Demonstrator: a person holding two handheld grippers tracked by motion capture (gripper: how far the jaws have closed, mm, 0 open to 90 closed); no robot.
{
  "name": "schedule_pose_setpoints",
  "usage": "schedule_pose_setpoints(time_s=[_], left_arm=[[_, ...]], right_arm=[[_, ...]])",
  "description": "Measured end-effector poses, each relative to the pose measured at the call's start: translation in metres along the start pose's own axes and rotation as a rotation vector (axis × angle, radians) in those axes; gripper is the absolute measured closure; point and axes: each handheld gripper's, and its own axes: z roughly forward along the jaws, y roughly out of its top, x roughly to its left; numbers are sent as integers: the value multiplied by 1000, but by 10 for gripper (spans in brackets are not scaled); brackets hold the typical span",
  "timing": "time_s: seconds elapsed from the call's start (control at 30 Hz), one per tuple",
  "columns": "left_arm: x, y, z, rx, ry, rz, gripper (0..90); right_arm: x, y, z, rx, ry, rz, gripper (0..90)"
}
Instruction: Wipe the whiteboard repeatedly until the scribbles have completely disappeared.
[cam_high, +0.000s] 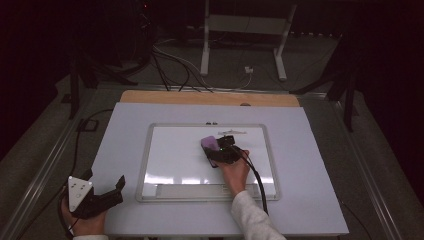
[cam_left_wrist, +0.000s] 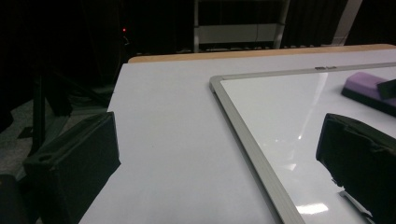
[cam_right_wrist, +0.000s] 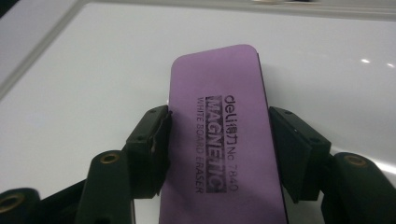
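On the whiteboard (cam_high: 175, 150), right gripper (cam_right_wrist: 219, 140) fingers (cam_right_wrist: 149, 140) pinch the purple eraser (cam_right_wrist: 219, 116); left gripper (cam_high: 107, 192) fingers spread.

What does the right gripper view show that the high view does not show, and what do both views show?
Right gripper view alone: the black print on the purple eraser, which reads "deli", "MAGNETIC", "WHITE BOARD ERASER", and the two fingers pressed against its long sides.

High view alone: the left gripper, open, at the table's near left corner, and the floor behind.

Both: the eraser lying on the whiteboard, held by the right gripper.
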Motion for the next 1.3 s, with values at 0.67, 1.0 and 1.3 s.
schedule_pose_setpoints(time_s=[0.67, 1.0, 1.3], left_arm=[[1, 0, 0, 0, 1, 1, 2], [0, 0, 0, 4, -1, 3, 2], [0, 0, 0, 5, 1, 2, 2]], right_arm=[[48, -8, 11, 37, 147, -144, 415], [13, -5, 0, 9, 42, -44, 415], [-12, -10, -14, 6, 13, -10, 414]])
